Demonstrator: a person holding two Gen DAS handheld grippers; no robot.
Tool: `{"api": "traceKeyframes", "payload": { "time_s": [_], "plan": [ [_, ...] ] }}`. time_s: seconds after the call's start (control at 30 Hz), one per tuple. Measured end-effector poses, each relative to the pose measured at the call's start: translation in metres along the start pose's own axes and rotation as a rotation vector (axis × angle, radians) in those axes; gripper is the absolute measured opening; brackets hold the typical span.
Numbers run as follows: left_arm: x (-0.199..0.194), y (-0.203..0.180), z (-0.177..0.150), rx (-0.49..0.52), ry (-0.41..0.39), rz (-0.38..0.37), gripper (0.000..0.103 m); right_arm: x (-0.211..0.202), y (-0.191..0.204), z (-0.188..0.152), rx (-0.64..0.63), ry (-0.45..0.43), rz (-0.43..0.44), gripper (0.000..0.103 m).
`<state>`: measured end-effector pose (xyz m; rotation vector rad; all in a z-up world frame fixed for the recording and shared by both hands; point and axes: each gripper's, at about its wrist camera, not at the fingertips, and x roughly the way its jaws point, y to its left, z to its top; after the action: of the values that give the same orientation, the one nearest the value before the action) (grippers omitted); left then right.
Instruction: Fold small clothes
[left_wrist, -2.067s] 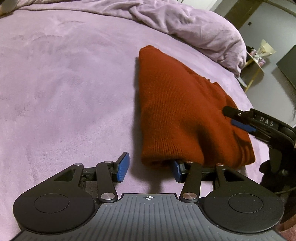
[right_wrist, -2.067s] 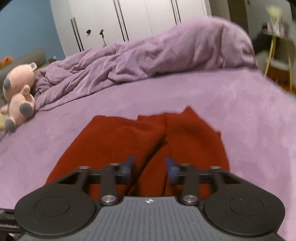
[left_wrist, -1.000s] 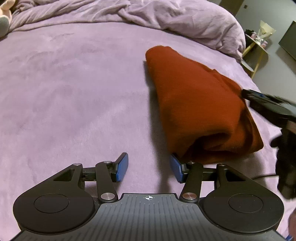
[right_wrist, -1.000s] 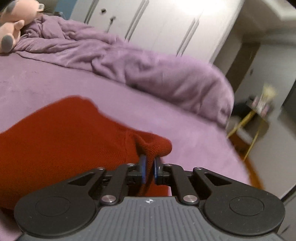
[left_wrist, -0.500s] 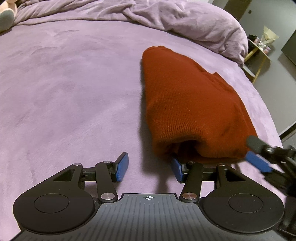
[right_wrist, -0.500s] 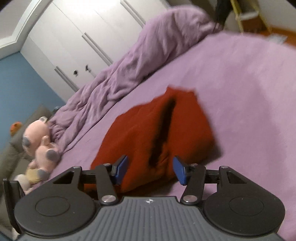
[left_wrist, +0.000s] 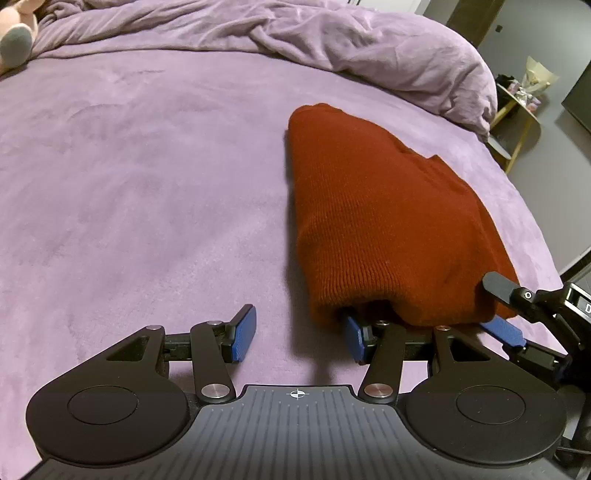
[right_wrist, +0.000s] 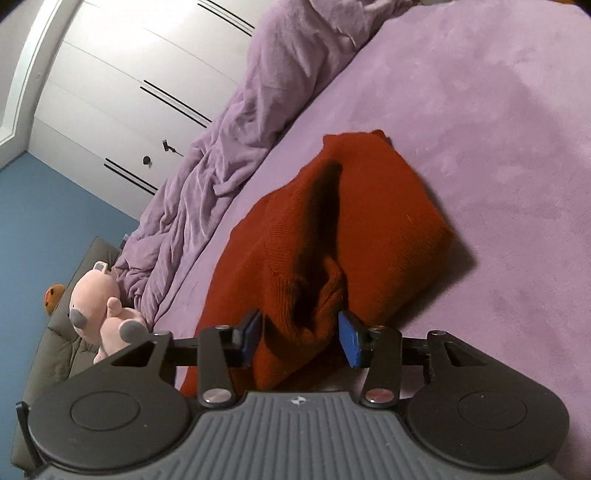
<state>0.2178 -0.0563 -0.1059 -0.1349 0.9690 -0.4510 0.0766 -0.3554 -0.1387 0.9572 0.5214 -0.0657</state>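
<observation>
one left gripper (left_wrist: 297, 334) waits wide open at the near-left corner of one folded red knit garment (left_wrist: 380, 221), right of centre on the purple bed (left_wrist: 147, 184); one right gripper (right_wrist: 301, 338), also open, straddles a bunched near edge (likely the tidying step): next, flatten it.

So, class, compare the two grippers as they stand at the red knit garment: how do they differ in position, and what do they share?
The left gripper sits at the red garment's rolled edge, with only its right finger tucked at the fold and its left finger over bare blanket. The right gripper straddles a bunched ridge of the garment, with cloth between both fingers. Both are open, clamping nothing, and both have blue pads.
</observation>
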Motion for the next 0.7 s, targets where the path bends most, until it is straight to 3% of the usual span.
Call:
{"api": "traceKeyframes", "payload": {
  "time_s": [0.27,0.3,0.33,0.43,0.5,0.6,0.7],
  "plan": [
    [0.000,0.001,-0.002,0.003,0.006,0.007,0.056,0.028,-0.015,0.011,0.177,0.039,0.097,0.053],
    [0.000,0.000,-0.002,0.006,0.006,0.012,0.056,0.032,-0.015,0.011,0.184,0.055,0.108,0.048],
    [0.000,0.000,-0.002,0.008,0.007,0.018,0.056,0.035,-0.013,0.013,0.178,0.072,0.103,0.028],
    [-0.001,-0.001,-0.002,0.025,0.006,0.026,0.057,0.029,0.011,0.019,0.006,0.034,0.029,0.019],
    [-0.003,-0.001,-0.003,0.043,0.012,0.019,0.059,0.012,0.033,0.026,-0.160,-0.036,-0.039,0.018],
    [-0.008,0.001,-0.004,0.086,0.028,-0.017,0.058,-0.002,0.041,0.039,-0.286,-0.093,-0.163,0.018],
    [-0.014,0.005,-0.004,0.104,0.022,-0.035,0.058,0.006,0.026,0.043,-0.355,-0.057,-0.303,0.018]
  ]
}}
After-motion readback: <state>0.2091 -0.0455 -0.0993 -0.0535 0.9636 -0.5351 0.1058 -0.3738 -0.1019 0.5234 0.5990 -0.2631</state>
